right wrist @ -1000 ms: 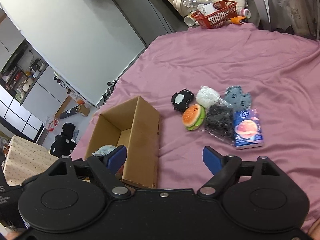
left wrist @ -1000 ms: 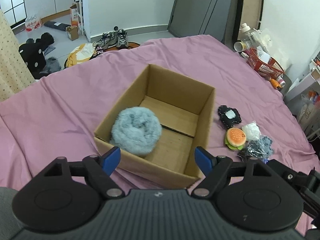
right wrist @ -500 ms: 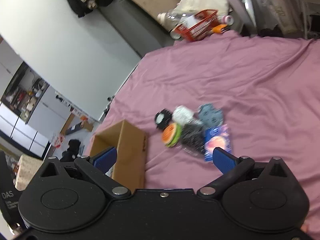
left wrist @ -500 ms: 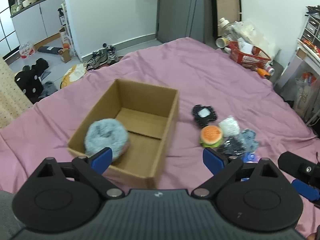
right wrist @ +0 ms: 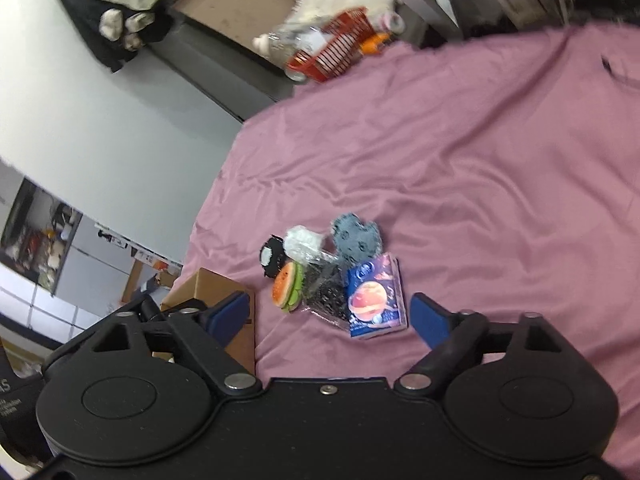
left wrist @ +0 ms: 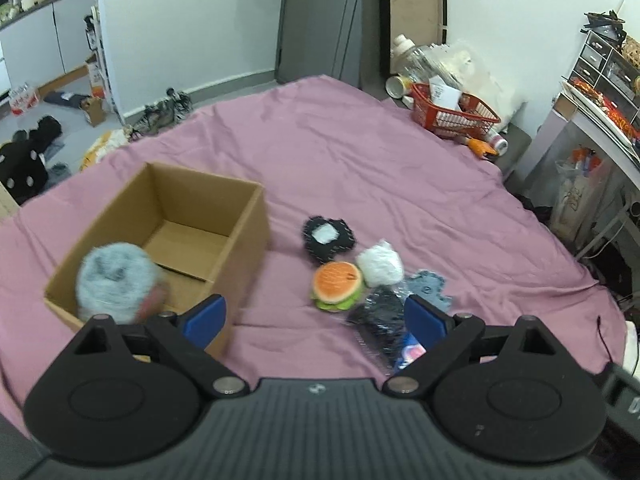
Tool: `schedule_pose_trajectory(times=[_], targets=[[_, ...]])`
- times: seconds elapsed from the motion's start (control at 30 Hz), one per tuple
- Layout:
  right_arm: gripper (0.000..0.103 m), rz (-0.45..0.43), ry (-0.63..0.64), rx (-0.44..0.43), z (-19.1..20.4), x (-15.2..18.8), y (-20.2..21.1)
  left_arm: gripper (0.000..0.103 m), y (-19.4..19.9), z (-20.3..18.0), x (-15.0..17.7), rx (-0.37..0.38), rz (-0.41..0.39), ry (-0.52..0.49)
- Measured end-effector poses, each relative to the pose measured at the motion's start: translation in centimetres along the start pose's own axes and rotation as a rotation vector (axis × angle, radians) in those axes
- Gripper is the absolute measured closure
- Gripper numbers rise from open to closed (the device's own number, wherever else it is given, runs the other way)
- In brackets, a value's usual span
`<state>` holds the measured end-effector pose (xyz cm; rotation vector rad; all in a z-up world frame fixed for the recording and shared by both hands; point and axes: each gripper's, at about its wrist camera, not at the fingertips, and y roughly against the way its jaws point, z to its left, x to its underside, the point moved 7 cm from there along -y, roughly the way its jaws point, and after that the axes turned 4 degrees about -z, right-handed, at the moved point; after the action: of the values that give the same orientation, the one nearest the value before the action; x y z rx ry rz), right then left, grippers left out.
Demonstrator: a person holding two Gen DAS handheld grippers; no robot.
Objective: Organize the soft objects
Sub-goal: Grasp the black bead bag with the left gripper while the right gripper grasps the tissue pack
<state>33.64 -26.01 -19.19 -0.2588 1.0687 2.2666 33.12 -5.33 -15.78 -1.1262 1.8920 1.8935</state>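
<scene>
on a pink bedsheet [left wrist: 360, 168], a fluffy grey ball [left wrist: 116, 280] sits in the near corner of an open cardboard box [left wrist: 248, 236]. the left gripper [left wrist: 316, 316] hangs released and empty. the right gripper [right wrist: 332, 312], jaws just narrowing, is spread empty above a burger plush [right wrist: 287, 286] and a blue packet [right wrist: 374, 296].

A pink sheet [left wrist: 360, 168] is covering the bed, white walls [left wrist: 192, 20] are rising behind it, shoes [left wrist: 164, 114] are lying on the grey floor, and a red basket [left wrist: 456, 116] is sitting beside drawers [left wrist: 600, 60].
</scene>
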Motion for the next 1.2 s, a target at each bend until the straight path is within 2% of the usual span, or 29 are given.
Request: schedule_pose_trajectory(times=[0.23, 0.33, 0.43, 0.67, 0.77, 0.87, 1.0, 1.2], targets=[[0.022, 0.020, -0.124, 0.006, -2.7, -0.1, -1.5, 0.010, -3.5, -2.1, 1.5, 0.057, 0.075, 0.072], [0.030, 0.057, -0.172, 0.017, -3.9, 0.3, -3.2, 0.010, -5.3, -2.7, 2.0, 0.070, 0.115, 0.108], [0.033, 0.095, -0.210, 0.025, -4.9, 0.6, -4.8, 0.010, -7.0, -3.2, 2.5, 0.062, 0.143, 0.108], [0.033, 0.120, -0.264, 0.048, -5.9, 0.5, -7.0, 0.011, -10.6, -4.0, 3.7, 0.066, 0.206, 0.128], [0.039, 0.138, -0.278, 0.042, -6.1, 0.6, -7.8, 0.013, -11.7, -3.9, 4.2, 0.069, 0.231, 0.136], [0.041, 0.157, -0.272, 0.033, -5.8, 0.6, -8.9, 0.018, -12.6, -3.8, 4.5, 0.079, 0.247, 0.132], [0.041, 0.193, -0.255, 0.038, -5.3, 1.3, -10.2, 0.040, -13.7, -3.3, 4.9, 0.131, 0.278, 0.167], [0.047, 0.208, -0.231, 0.076, -5.1, 2.1, -11.6, 0.060, -13.6, -2.4, 5.1, 0.183, 0.292, 0.211]])
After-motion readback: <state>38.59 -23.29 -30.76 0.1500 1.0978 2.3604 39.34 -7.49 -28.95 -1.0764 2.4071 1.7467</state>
